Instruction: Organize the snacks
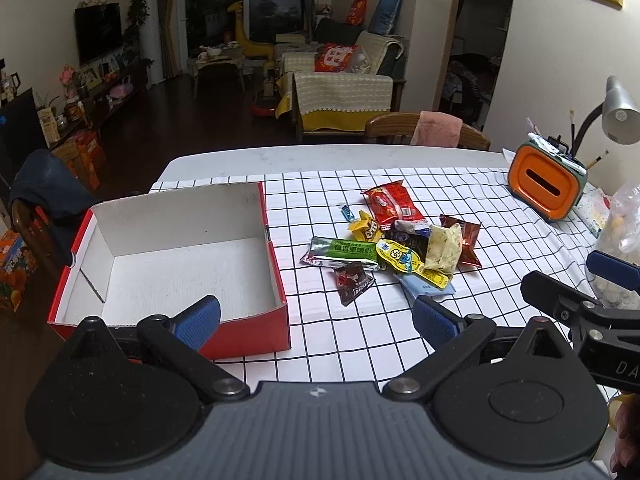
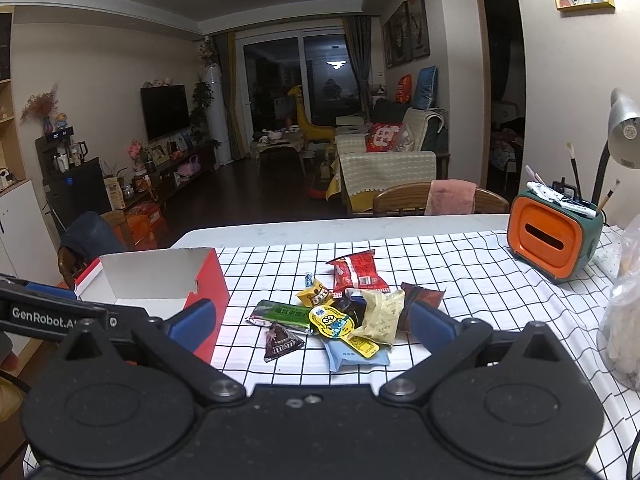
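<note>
1. The left gripper (image 1: pixel 316 318) is hovering low over the near edge of the checked tablecloth (image 1: pixel 352 344), jaws spread wide and holding nothing. It is sitting between the box and the snacks, likely because either is within reach from there.
2. The right gripper (image 2: pixel 310 322) is likewise standing with jaws wide apart and empty, aimed straight at the snack pile (image 2: pixel 340 316), which suggests it is being lined up for the first pick.
3. The snacks are lying in a loose, overlapping heap on the cloth, just beside the box and apart from it. Noted items: a red packet (image 1: pixel 390 202) at the far side, a green bar (image 1: pixel 344 252), a yellow cartoon sachet (image 1: pixel 400 258) lying over its neighbours, and a dark triangular M&M's pouch (image 2: pixel 282 340) at the near edge.
4. The red box (image 1: pixel 180 264) is sitting open-topped to the left of the heap with nothing showing inside; judged the intended container.
5. Assessment: sorting is not yet begun. The overlapping wrappers are posing a risk of dragging a neighbour; the outlying pouch is looking easiest to take.
</note>
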Demonstrator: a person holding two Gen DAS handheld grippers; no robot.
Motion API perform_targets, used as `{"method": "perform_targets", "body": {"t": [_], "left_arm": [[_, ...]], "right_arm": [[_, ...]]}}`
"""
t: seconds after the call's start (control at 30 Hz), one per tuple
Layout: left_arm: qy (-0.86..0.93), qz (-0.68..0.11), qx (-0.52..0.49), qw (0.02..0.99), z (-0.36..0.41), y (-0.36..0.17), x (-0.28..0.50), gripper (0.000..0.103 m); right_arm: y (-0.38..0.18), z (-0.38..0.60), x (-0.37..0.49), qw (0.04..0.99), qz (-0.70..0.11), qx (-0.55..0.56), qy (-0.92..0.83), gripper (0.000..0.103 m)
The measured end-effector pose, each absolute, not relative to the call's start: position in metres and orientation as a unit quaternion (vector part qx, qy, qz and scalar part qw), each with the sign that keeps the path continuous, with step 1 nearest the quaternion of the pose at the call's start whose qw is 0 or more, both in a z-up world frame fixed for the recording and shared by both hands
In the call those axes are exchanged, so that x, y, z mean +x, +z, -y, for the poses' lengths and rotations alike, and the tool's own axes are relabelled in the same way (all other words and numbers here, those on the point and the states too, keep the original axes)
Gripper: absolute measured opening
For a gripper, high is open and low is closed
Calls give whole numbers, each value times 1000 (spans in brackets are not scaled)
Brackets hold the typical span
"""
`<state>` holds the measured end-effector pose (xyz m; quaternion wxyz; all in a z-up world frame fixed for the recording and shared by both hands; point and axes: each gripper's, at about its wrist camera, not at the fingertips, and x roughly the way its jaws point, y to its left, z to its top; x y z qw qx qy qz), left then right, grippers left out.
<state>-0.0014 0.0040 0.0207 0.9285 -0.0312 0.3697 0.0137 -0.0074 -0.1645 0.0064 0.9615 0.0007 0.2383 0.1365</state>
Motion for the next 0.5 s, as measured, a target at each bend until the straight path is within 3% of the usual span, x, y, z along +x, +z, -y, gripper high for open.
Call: {"method": "perform_targets", "body": {"t": [0.5], "left_arm": [[21,-384,-22,923,19,17,19,103]], "right_arm": [[4,183,11,956,-250,0,150,103]]}}
